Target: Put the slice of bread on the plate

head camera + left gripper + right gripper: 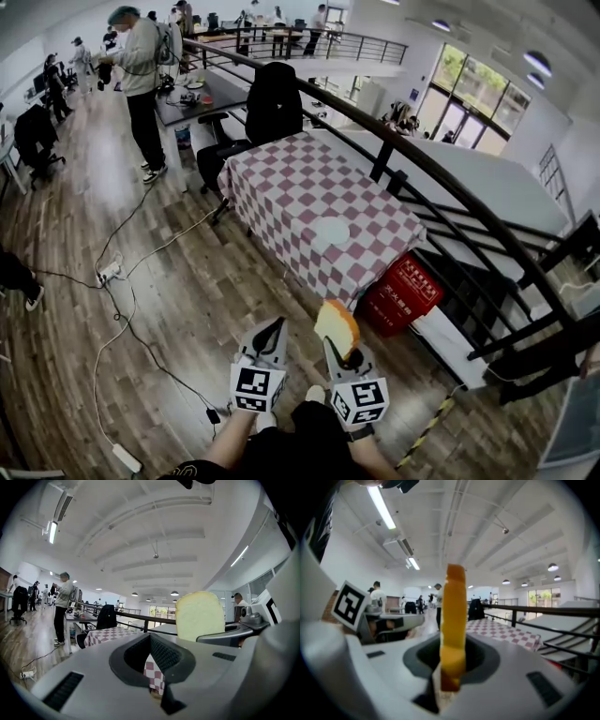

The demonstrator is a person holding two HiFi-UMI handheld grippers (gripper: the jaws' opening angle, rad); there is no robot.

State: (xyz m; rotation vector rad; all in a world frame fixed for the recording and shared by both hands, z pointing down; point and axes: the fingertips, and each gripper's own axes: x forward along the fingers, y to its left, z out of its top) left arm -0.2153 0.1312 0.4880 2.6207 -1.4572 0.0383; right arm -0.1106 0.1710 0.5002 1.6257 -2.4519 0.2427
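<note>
right gripper: grasps upright yellow-crusted slice of bread | left gripper: clenched, empty | white round plate: far, on pink-checked tablecloth

Head view looks steeply down on the checkered table; both gripper views face it nearly level.

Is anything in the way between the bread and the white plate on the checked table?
Nothing visible. The yellow-crusted slice of bread, gripped upright in the right tool, has only wooden floor and the edge of the pink-and-white checked tablecloth before the round white plate. The red box stands off to one side.
</note>
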